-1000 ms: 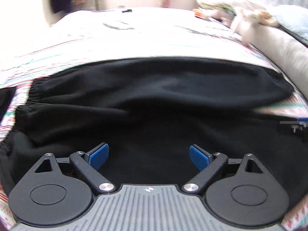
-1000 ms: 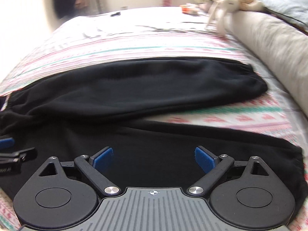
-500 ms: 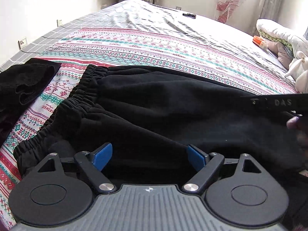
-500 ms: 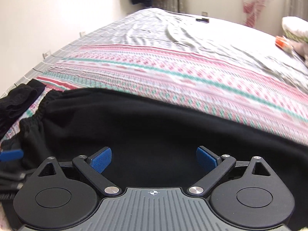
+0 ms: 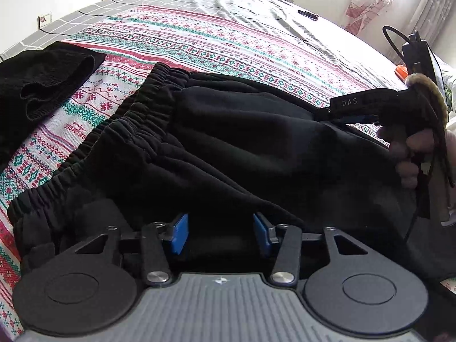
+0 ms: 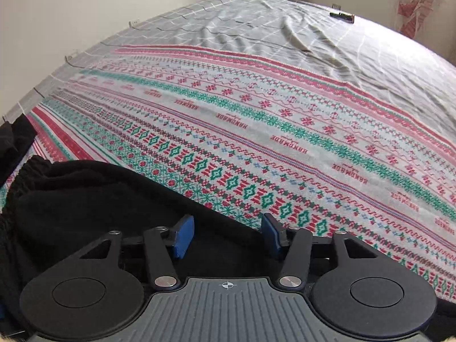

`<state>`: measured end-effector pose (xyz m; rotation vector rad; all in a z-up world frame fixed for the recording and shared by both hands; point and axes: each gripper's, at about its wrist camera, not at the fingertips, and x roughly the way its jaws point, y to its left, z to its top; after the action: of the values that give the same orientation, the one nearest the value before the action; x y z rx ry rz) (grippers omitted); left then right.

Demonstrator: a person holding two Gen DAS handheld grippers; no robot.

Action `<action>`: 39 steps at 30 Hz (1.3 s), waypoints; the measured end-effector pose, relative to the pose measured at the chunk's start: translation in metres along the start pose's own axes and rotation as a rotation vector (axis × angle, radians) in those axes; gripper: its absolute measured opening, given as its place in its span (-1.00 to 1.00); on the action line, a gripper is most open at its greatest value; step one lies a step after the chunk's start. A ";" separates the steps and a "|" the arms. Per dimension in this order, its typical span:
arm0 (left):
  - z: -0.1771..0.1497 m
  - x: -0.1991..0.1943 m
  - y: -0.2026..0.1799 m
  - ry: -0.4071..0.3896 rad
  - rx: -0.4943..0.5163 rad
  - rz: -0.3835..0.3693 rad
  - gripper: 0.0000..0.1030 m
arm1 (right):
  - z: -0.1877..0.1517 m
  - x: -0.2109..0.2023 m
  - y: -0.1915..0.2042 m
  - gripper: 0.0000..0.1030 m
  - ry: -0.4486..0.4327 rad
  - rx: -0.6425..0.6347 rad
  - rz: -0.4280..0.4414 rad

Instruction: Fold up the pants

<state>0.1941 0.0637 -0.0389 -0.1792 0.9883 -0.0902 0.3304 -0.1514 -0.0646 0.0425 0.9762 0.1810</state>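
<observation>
Black pants lie on the patterned blanket, elastic waistband at the left. My left gripper is open low over the near pants fabric, its blue pads apart with cloth between them. My right gripper is open at the far edge of the pants, blue pads apart over black cloth. The right gripper also shows from the side in the left wrist view, held by a hand over the pants' far edge.
A second black garment lies at the left on the blanket. A grey checked sheet covers the far bed, with a small dark remote-like object on it. A white wall with sockets runs along the left.
Both views swung left toward the waistband end and dropped closer to the fabric. Both pairs of pads have narrowed but remain apart. The right gripper now sits at the pants' far edge.
</observation>
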 end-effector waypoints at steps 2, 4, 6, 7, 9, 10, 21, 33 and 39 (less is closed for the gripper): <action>0.000 -0.001 0.003 0.001 -0.015 -0.010 0.30 | -0.001 -0.003 0.005 -0.58 0.015 -0.023 0.014; 0.000 -0.002 0.002 0.002 -0.011 -0.010 0.33 | -0.001 -0.008 0.013 -0.76 0.036 -0.042 0.000; 0.000 -0.003 0.002 0.000 -0.003 0.001 0.47 | -0.001 -0.016 0.018 -0.85 0.054 -0.027 -0.017; 0.000 -0.004 0.003 0.001 -0.005 0.004 0.48 | 0.001 -0.023 0.018 -0.87 0.051 -0.017 -0.023; 0.001 -0.009 0.008 0.005 -0.032 -0.010 0.49 | 0.001 -0.046 0.023 -0.87 0.018 -0.009 -0.026; 0.002 -0.013 0.013 0.007 -0.057 -0.027 0.51 | 0.001 -0.060 0.027 -0.87 -0.002 -0.008 -0.026; -0.006 -0.061 0.069 -0.045 -0.234 -0.069 0.66 | -0.046 -0.206 0.090 -0.87 -0.156 -0.084 -0.010; -0.058 -0.102 0.098 -0.086 -0.225 -0.125 0.81 | -0.180 -0.239 0.153 -0.87 -0.105 -0.150 0.044; -0.073 -0.103 0.104 -0.078 -0.196 -0.157 0.90 | -0.227 -0.218 0.160 -0.89 -0.025 -0.143 0.055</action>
<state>0.0764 0.1737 -0.0134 -0.4376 0.9035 -0.1293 0.0029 -0.0421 0.0055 -0.0592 0.9356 0.2991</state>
